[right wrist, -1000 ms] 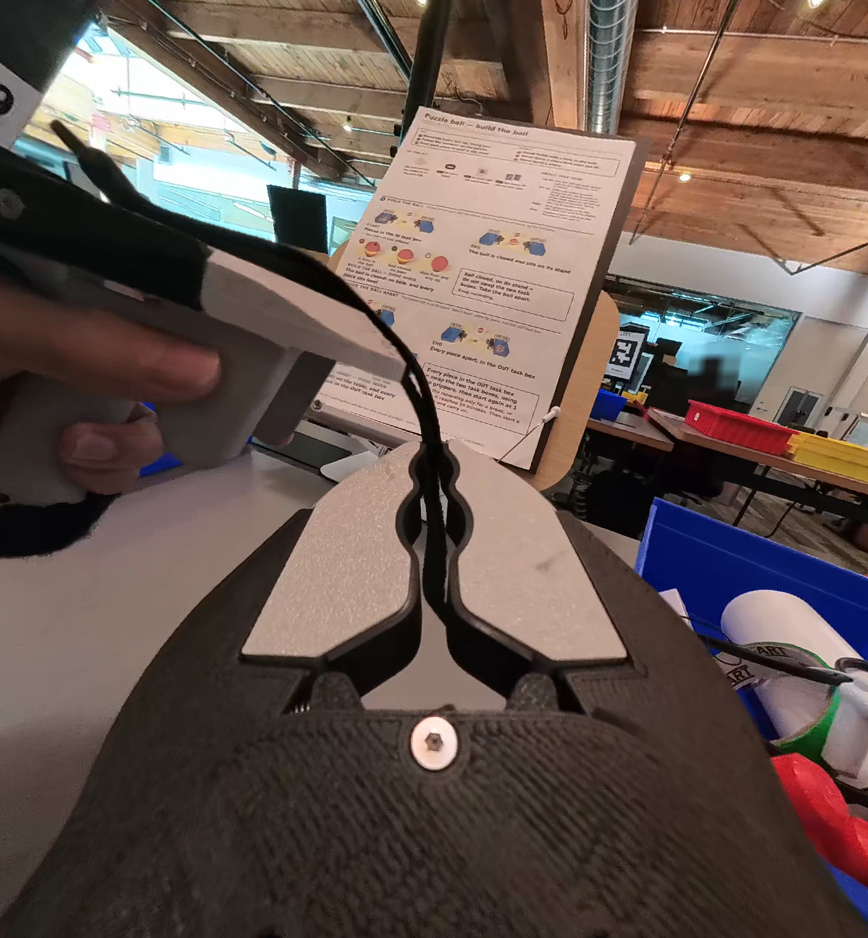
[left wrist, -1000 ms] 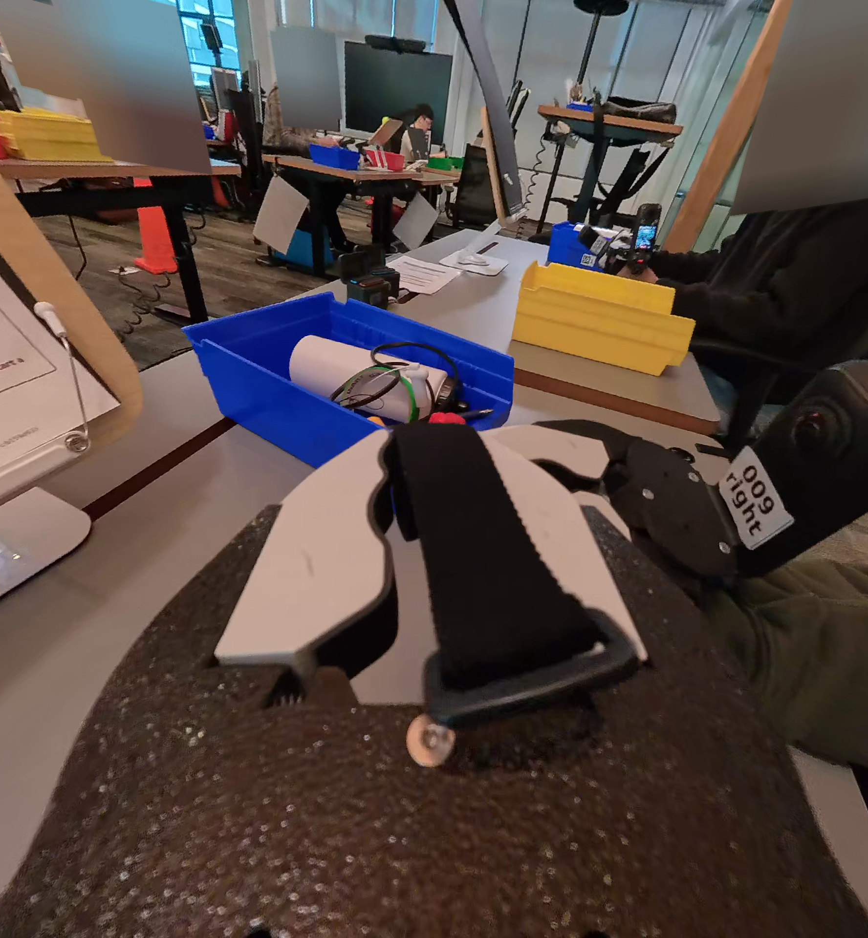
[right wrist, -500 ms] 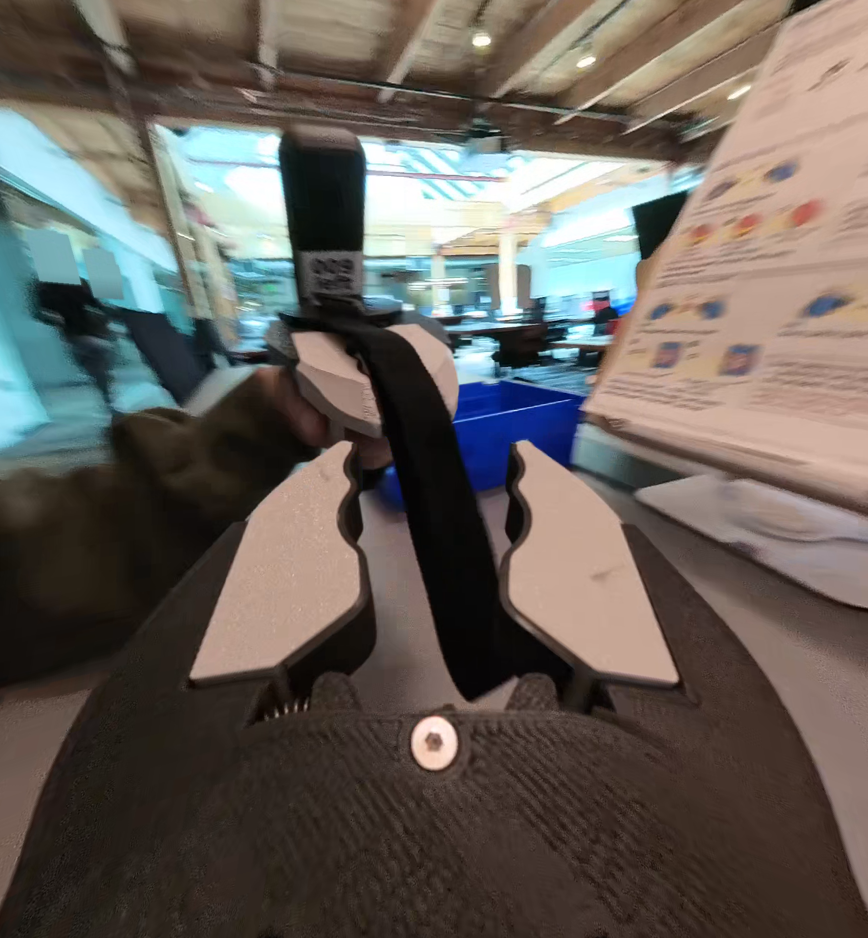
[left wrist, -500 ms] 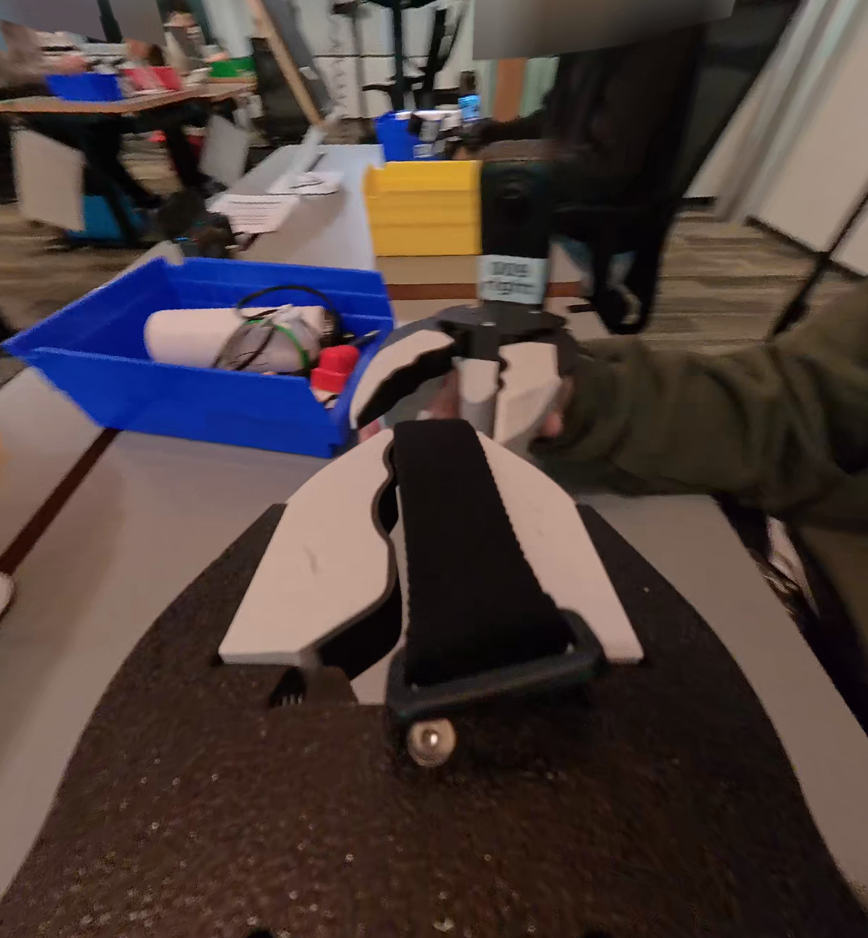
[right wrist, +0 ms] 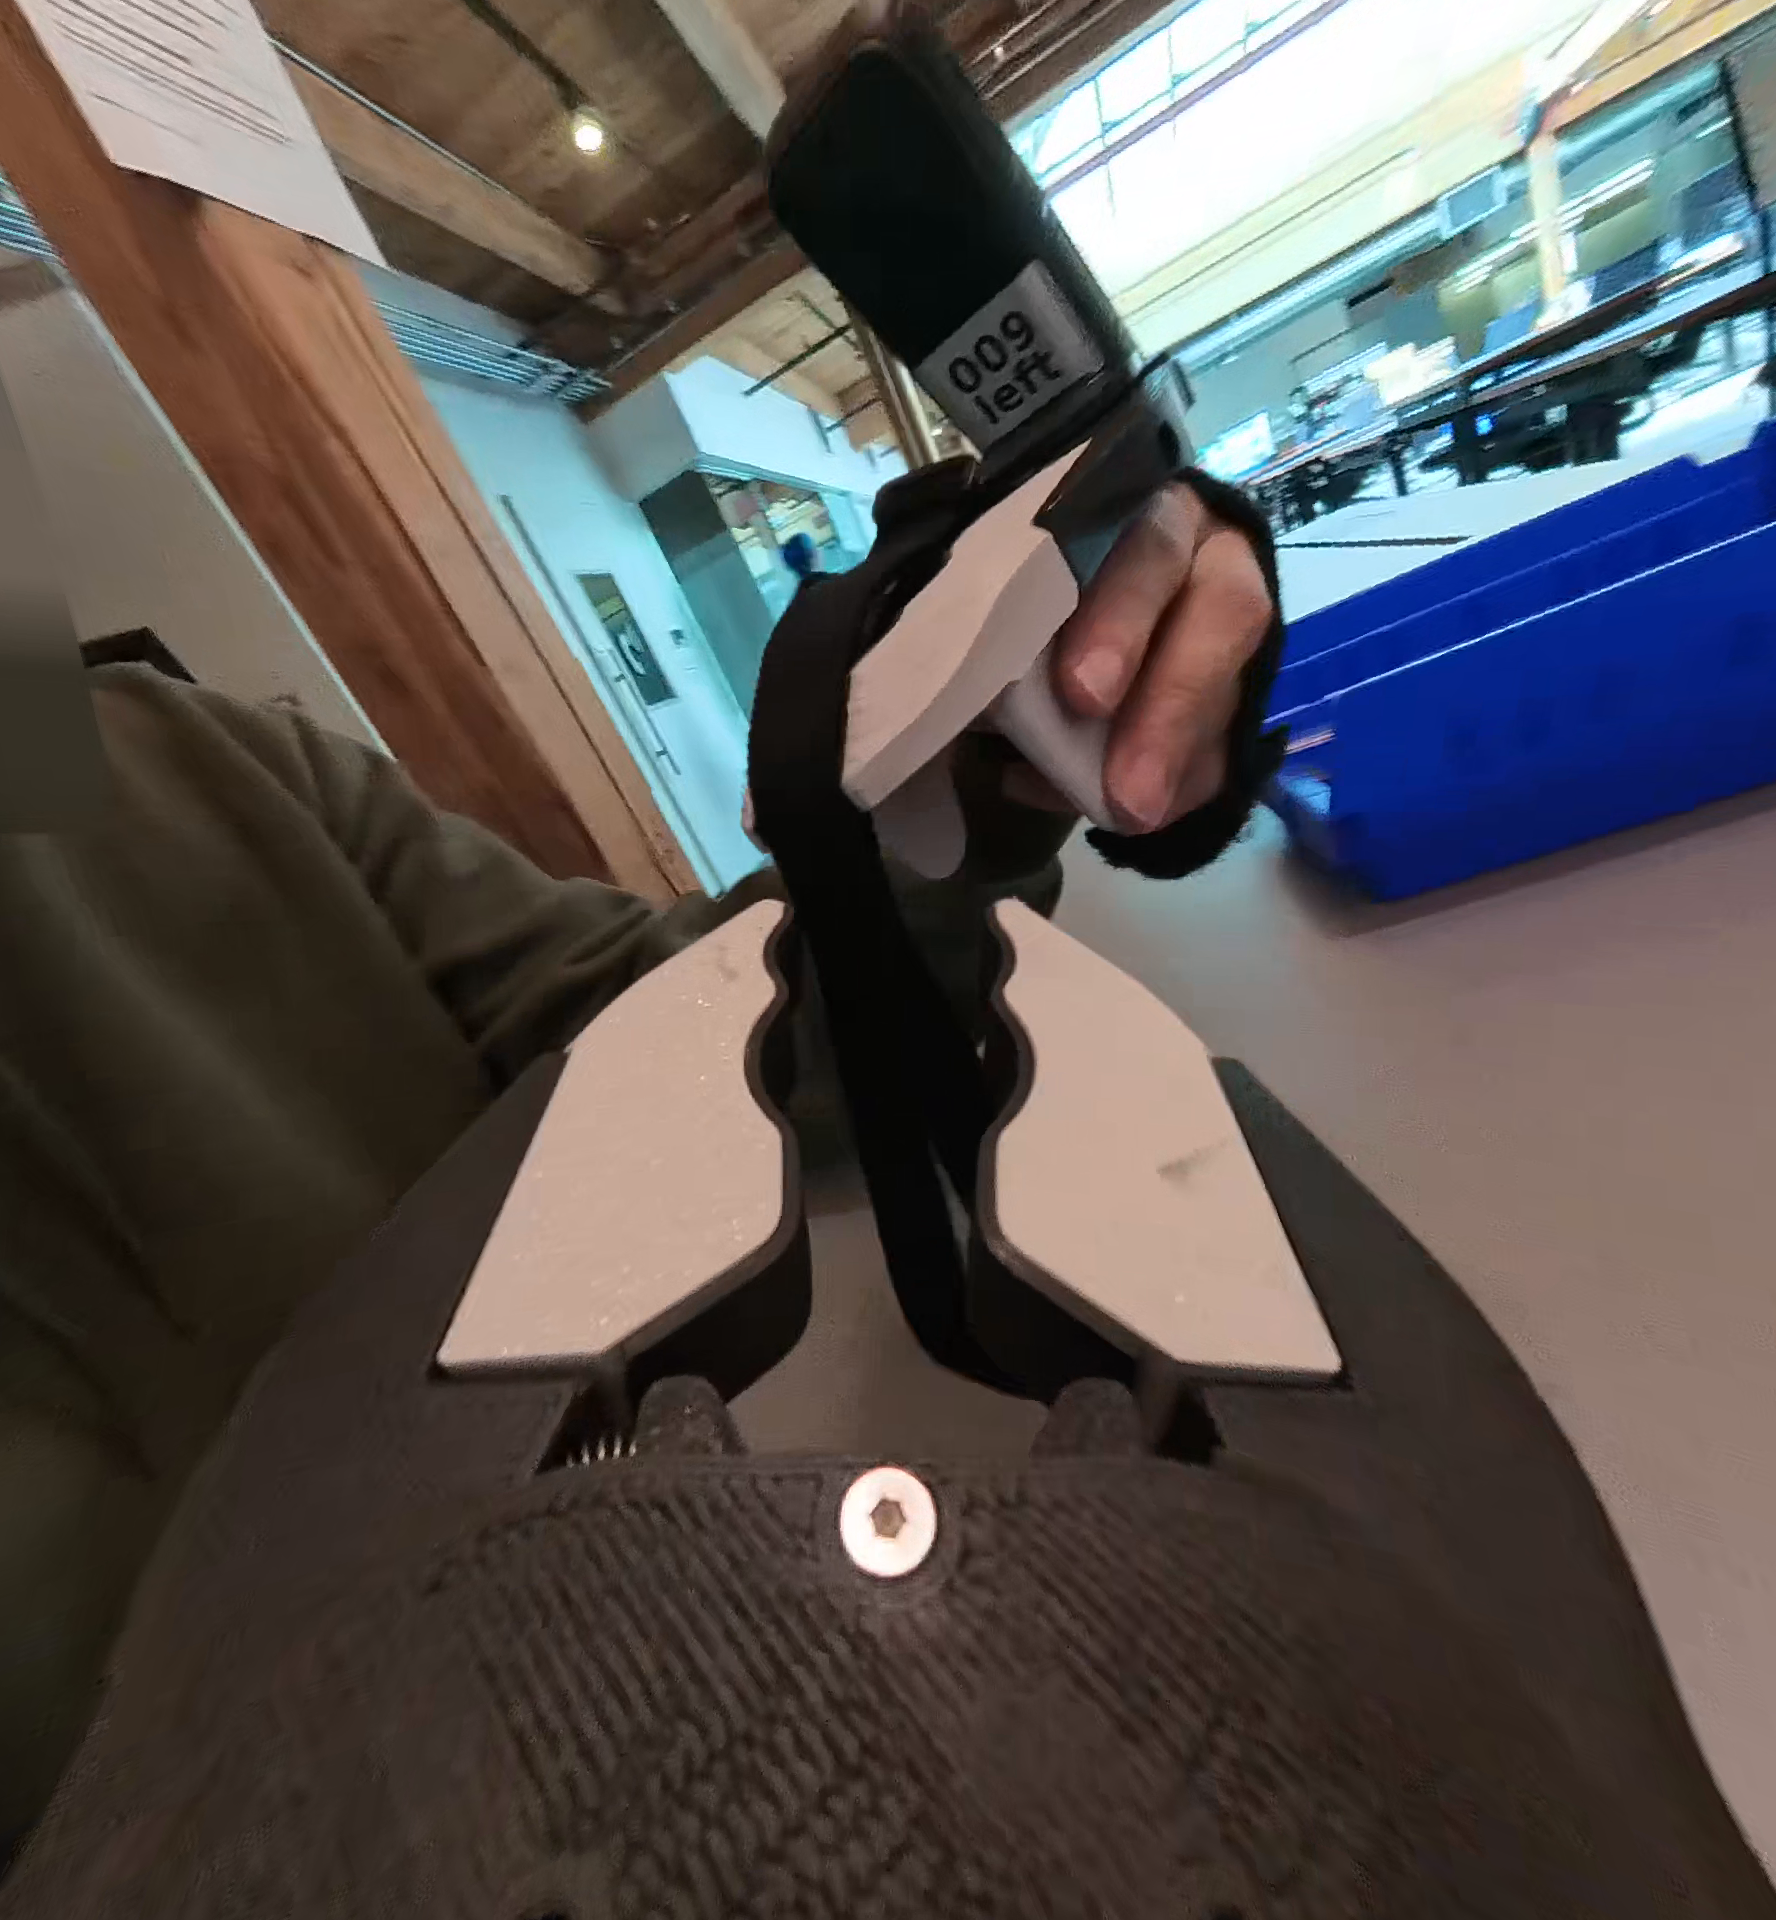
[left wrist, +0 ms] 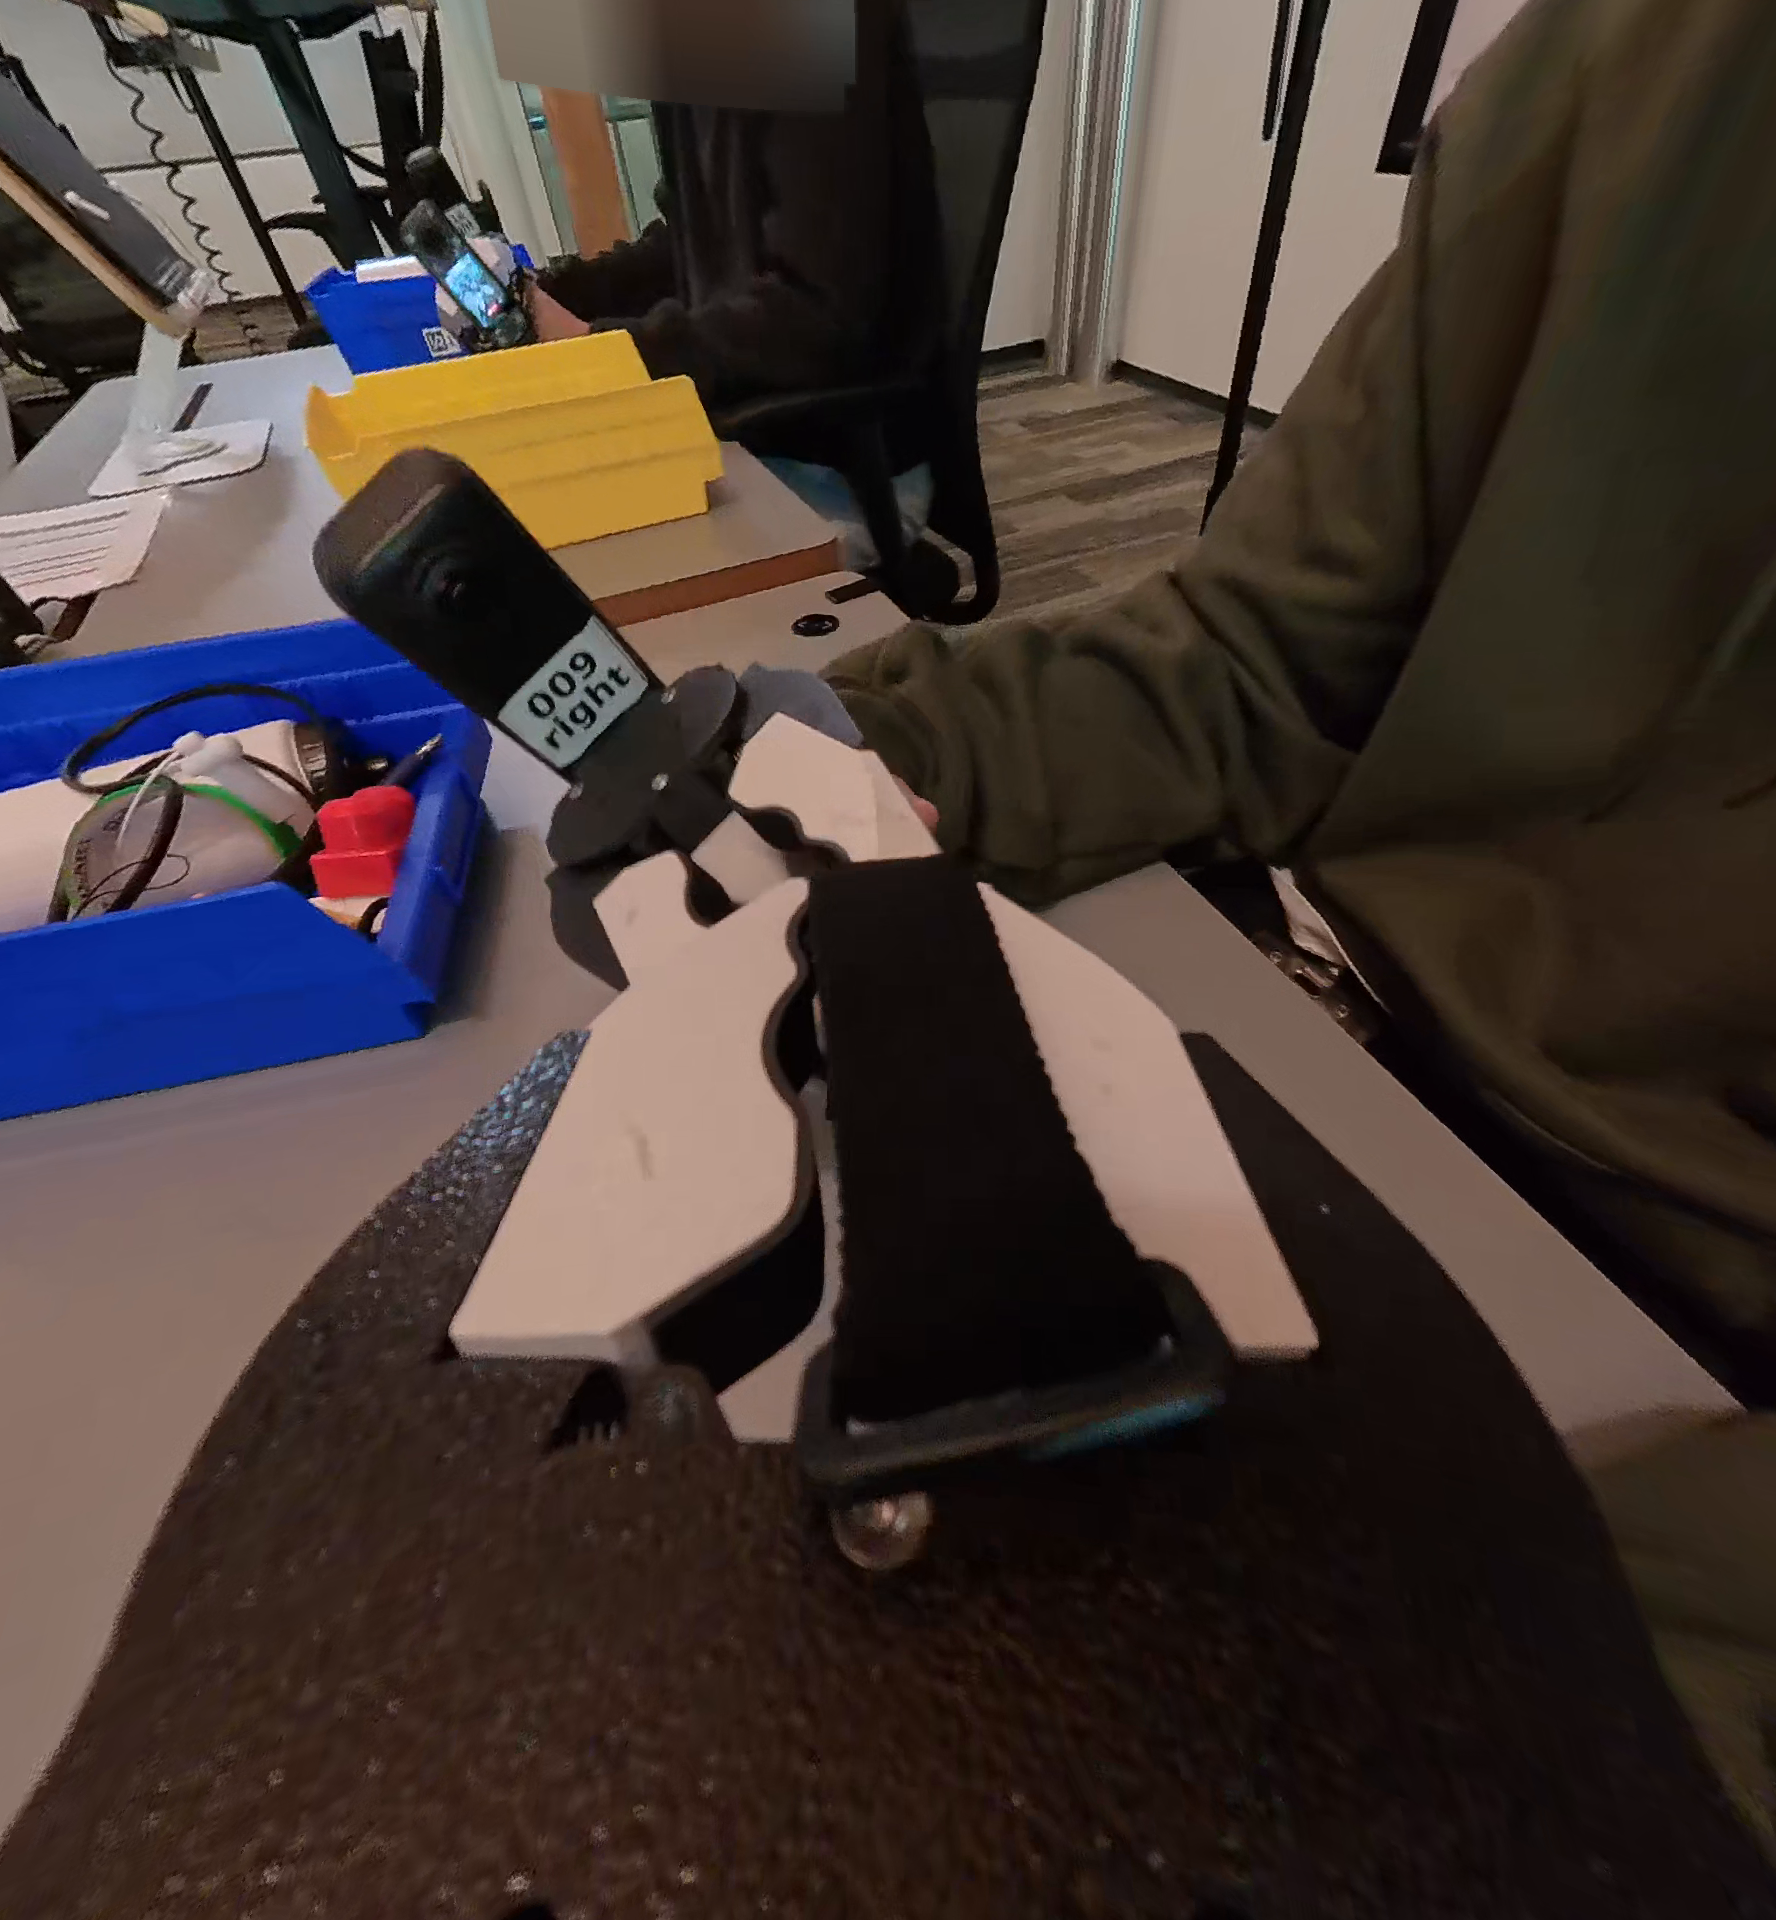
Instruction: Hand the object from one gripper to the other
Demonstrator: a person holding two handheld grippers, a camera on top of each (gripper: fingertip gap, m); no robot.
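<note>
Right gripper, near the blue bin: parted, no longer pinching the black strap clamped a second ago, webbing hanging loose between the fingers. Left gripper, nearer the bin: closed on the strap's other end, buckle draped back over it. Handover likely all but done; only drawing apart left.

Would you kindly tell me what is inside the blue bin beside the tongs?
The blue bin holds a white roll, a green-edged tape roll, black cable and a red block. Whatever lies beneath them is covered.
</note>
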